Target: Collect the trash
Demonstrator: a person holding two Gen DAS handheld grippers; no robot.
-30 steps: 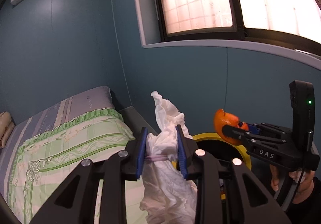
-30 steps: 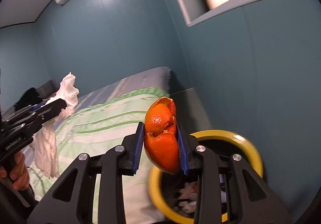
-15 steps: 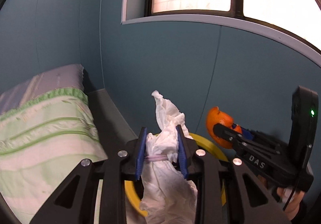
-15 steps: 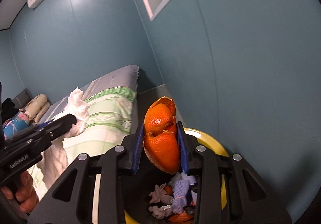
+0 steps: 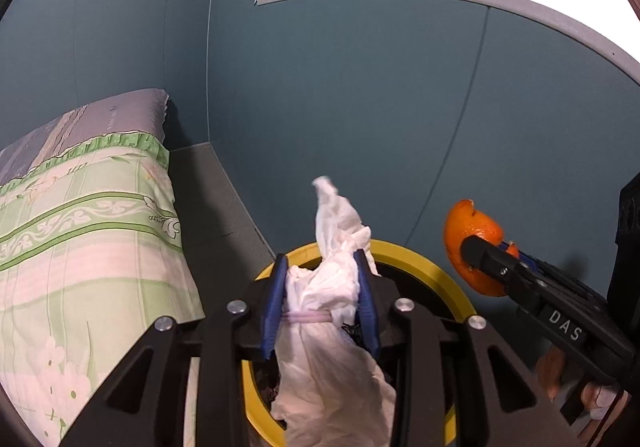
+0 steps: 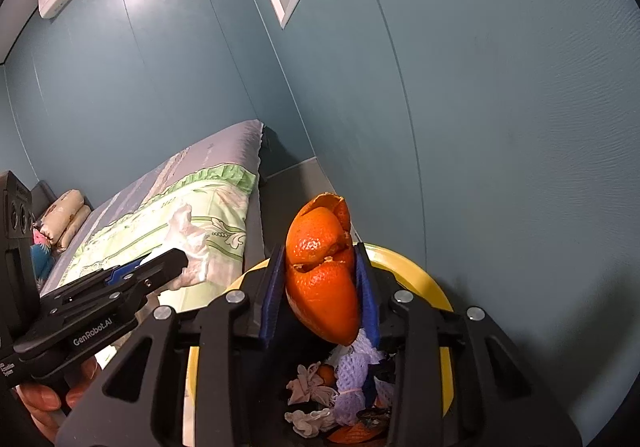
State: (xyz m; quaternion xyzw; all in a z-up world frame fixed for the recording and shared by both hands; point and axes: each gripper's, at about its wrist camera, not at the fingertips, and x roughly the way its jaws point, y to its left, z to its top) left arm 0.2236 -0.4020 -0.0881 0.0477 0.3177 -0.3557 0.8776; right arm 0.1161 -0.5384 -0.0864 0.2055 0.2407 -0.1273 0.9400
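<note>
Over the yellow-rimmed bin [image 6: 412,267], orange peel [image 6: 324,287] sits between opening right tongs [image 6: 320,287].

The right tongs [image 6: 320,287] have an orange peel [image 6: 322,275] between their blue pads, and the jaws are opening. The peel hangs over a bin with a yellow rim [image 6: 416,271]. Inside the bin lie crumpled tissues [image 6: 310,391], a bit of purple netting [image 6: 356,379] and more peel. At the left, the left tongs [image 6: 182,261] have white tissue [image 6: 188,243] at their tip, and fingers [image 6: 40,403] show beneath. A bed [image 6: 160,215] with a green flowered cover stands beside the bin. The walls are blue.
</note>
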